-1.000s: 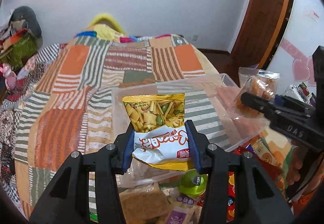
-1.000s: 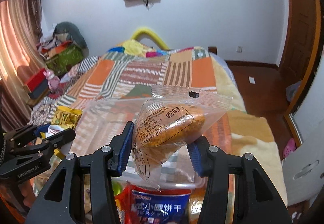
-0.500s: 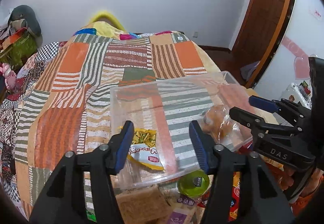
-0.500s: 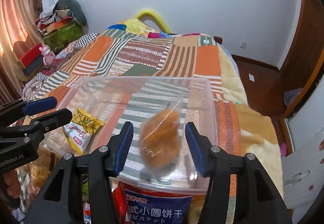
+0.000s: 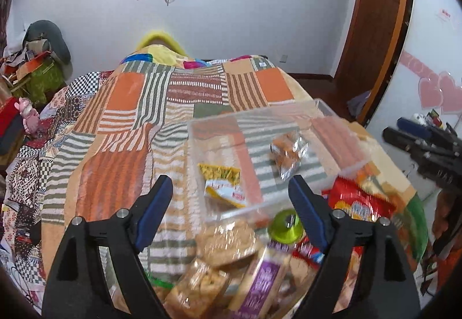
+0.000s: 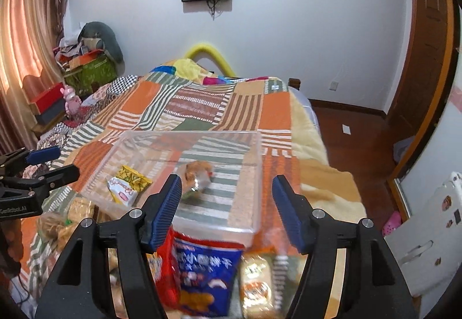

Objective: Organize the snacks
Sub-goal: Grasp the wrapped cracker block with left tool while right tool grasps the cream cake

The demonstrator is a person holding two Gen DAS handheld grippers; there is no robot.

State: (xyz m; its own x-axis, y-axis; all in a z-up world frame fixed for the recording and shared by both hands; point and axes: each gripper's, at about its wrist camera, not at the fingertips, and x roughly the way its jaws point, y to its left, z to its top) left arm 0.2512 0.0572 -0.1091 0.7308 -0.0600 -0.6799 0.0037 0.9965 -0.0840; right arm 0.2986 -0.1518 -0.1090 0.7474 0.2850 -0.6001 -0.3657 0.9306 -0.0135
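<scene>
A clear plastic bin (image 5: 329, 111) (image 6: 257, 174) sits on the patchwork bed. Inside lie a yellow snack bag (image 5: 223, 183) (image 6: 128, 183) and a clear-wrapped orange bun (image 5: 288, 148) (image 6: 197, 174). My left gripper (image 5: 234, 212) is open and empty, pulled back to the bin's near left side. My right gripper (image 6: 226, 206) is open and empty, in front of the bin's near wall. A pile of loose snacks lies in front of the bin: a red and blue biscuit bag (image 6: 202, 270), wrapped cakes (image 5: 199, 287), a purple-labelled pack (image 5: 262, 281), a green cap (image 5: 286, 226).
The patchwork quilt (image 5: 144, 128) covers the bed beyond the bin. Clutter and boxes (image 6: 86, 65) stand at the far left by the curtain. A wooden door (image 5: 372, 30) and floor lie to the right. A white cabinet (image 6: 433, 226) stands at the right.
Both grippers opened and dropped their snacks into the bin: the yellow bag from the left, the wrapped bun from the right. Both have since drawn back toward the snack pile.
</scene>
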